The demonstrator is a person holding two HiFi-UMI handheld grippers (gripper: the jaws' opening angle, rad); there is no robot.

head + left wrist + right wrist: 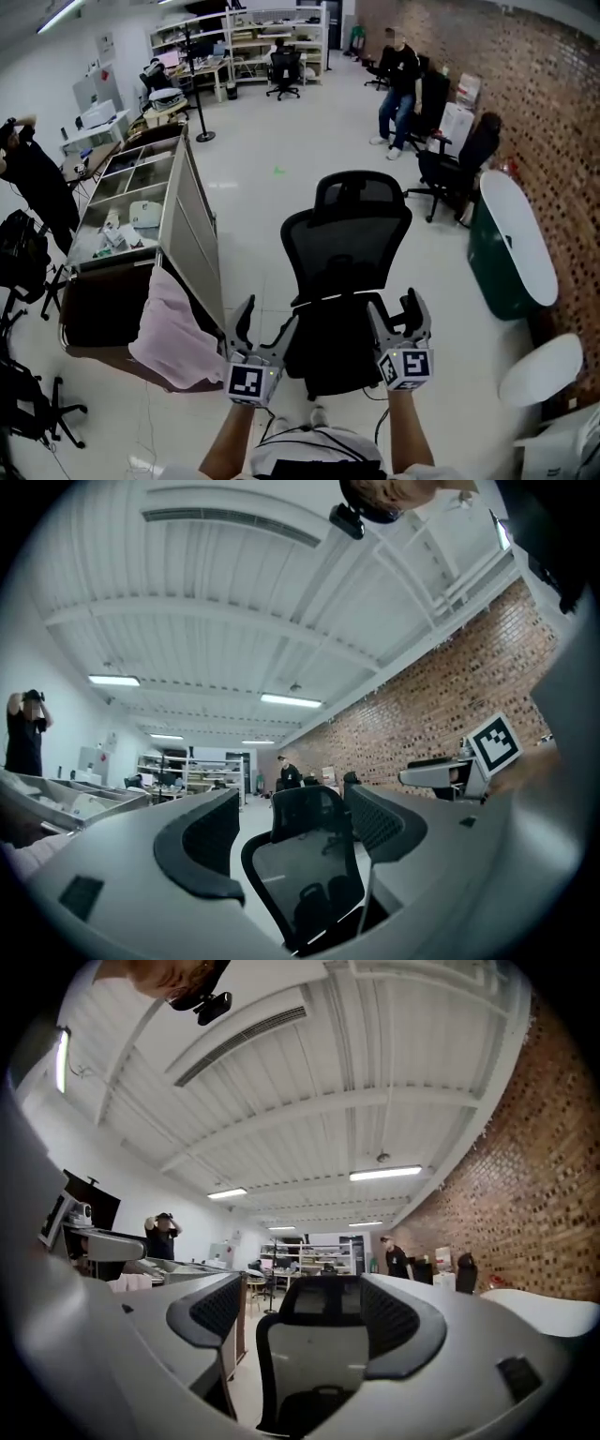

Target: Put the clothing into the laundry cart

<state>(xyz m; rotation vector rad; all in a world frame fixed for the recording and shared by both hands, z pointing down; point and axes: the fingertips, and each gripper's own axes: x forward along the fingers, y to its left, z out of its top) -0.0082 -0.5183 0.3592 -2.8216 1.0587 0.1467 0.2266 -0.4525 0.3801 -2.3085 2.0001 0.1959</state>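
Note:
A pink garment hangs over the right edge of the dark laundry cart at the lower left of the head view. Both grippers are held level in front of a black mesh office chair, to the right of the cart. My left gripper is open with nothing between its jaws; through them I see only the chair. My right gripper is open and empty too, and also faces the chair. The pink garment shows small at the left of the right gripper view.
A table with open compartments and a grey side panel stands behind the cart. More office chairs, a green tub and a brick wall line the right. One person sits far back; another stands at left.

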